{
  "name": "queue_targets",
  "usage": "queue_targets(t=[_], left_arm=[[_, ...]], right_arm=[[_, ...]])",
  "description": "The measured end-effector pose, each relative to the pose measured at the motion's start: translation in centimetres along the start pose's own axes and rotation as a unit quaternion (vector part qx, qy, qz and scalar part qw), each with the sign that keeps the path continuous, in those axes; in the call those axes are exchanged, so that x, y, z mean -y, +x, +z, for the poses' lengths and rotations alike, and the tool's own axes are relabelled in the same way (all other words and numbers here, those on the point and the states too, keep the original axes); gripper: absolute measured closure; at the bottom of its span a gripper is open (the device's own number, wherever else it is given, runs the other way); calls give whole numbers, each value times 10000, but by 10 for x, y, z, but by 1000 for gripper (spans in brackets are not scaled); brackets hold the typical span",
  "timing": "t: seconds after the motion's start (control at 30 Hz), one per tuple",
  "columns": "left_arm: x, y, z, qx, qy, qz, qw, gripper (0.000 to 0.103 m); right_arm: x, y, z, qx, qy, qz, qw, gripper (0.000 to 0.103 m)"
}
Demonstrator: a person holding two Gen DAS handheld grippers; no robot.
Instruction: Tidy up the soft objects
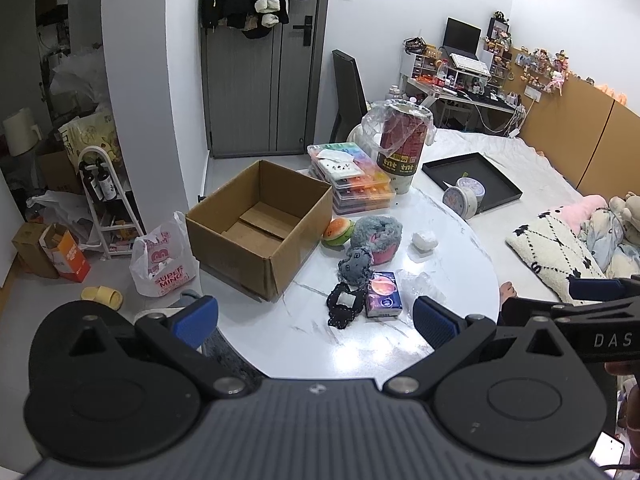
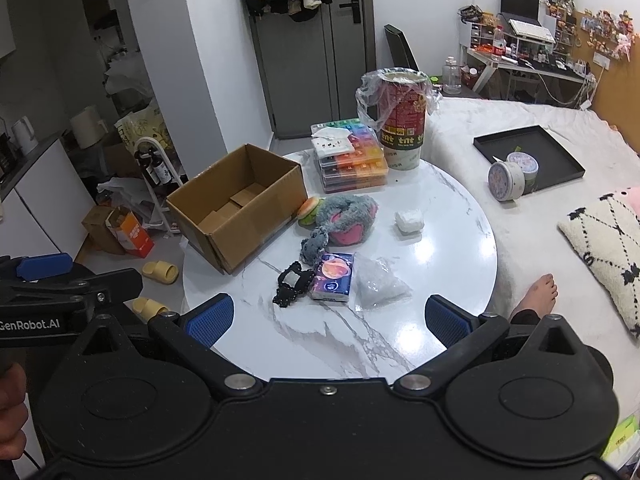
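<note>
On the round white desk (image 2: 440, 216) an open cardboard box (image 2: 236, 204) stands empty; just right lie a grey-pink plush (image 2: 346, 220), burger toy (image 2: 310, 210) and tissue pack (image 2: 332, 276). Left gripper (image 1: 316, 320) and right gripper (image 2: 326, 320) hover, jaws spread, holding nothing.

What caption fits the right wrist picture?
Open right gripper hovers over a white table holding a cardboard box, grey plush toy and tissue pack.
</note>
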State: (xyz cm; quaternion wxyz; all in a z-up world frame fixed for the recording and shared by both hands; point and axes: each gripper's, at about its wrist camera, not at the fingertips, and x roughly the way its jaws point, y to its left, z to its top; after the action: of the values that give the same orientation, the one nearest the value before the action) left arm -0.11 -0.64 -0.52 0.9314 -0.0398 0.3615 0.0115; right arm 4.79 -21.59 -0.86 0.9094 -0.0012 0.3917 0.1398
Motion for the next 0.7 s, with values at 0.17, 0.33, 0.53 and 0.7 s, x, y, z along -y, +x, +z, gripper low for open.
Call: queue_targets(t=[0.17, 0.33, 0.53, 0.7], left_arm=[[-2, 16, 4, -129, -36, -28, 9999, 0], [-2, 31, 6, -213, -66, -48, 9997, 0], [-7, 54, 12, -383, -88, -69, 9992, 1], [-8, 72, 14, -506, -83, -78, 9987, 2]], right_arm=[[6, 11, 1, -118, 83, -29, 9999, 0], [12, 26, 3, -256, 172, -66, 9995, 0], [23, 44, 7, -402, 285, -79, 9988, 0], [30, 59, 10, -489, 374, -77, 9981, 0]])
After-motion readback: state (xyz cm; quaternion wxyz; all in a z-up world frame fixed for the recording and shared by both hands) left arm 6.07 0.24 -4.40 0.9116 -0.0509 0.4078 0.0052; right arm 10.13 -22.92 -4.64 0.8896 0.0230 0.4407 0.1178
